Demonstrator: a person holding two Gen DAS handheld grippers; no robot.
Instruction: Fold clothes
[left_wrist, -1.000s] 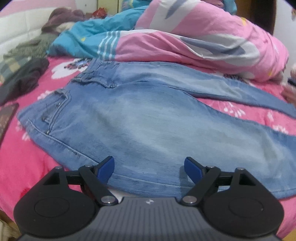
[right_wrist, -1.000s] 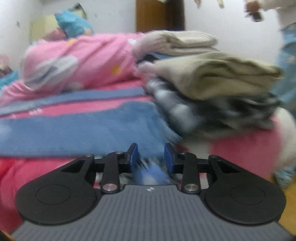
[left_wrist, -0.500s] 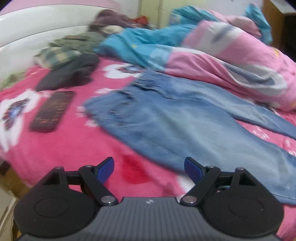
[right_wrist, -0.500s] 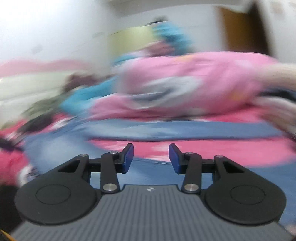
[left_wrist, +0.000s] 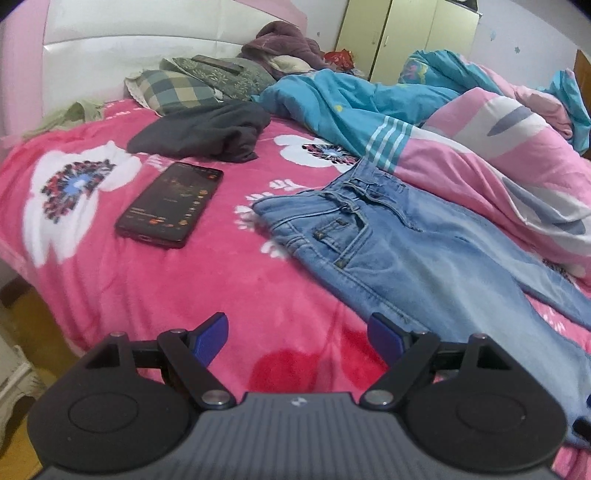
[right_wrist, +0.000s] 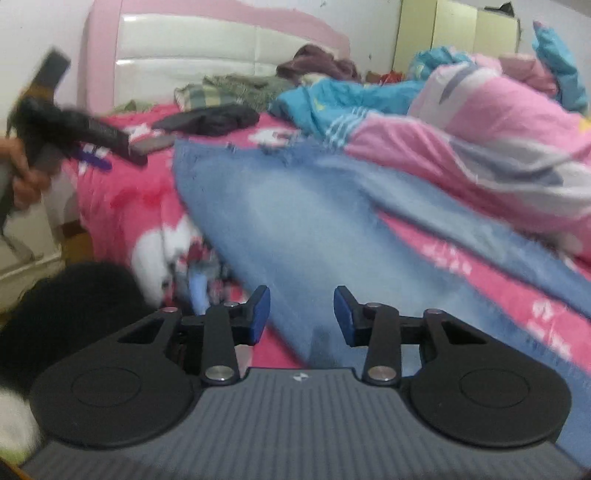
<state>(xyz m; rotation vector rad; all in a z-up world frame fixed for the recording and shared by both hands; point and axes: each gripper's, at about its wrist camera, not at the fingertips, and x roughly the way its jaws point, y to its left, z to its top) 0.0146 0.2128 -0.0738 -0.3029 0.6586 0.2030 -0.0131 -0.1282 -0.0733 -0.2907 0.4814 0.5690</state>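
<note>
Two grippers, left gripper and right gripper, jaws apart, empty; jeans at two o'clock: heavy, limp denim, best gripped at the waistband.

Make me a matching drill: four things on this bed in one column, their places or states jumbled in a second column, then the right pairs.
Column 1:
1. jeans
2. phone
3. dark grey garment
4. left claw

Column 2:
A. crumpled near the plaid pillow
B. open, holding nothing
C. spread flat, waistband toward the headboard
D. screen up on the pink floral blanket, left of the jeans

Pairs: 1-C, 2-D, 3-A, 4-B
</note>
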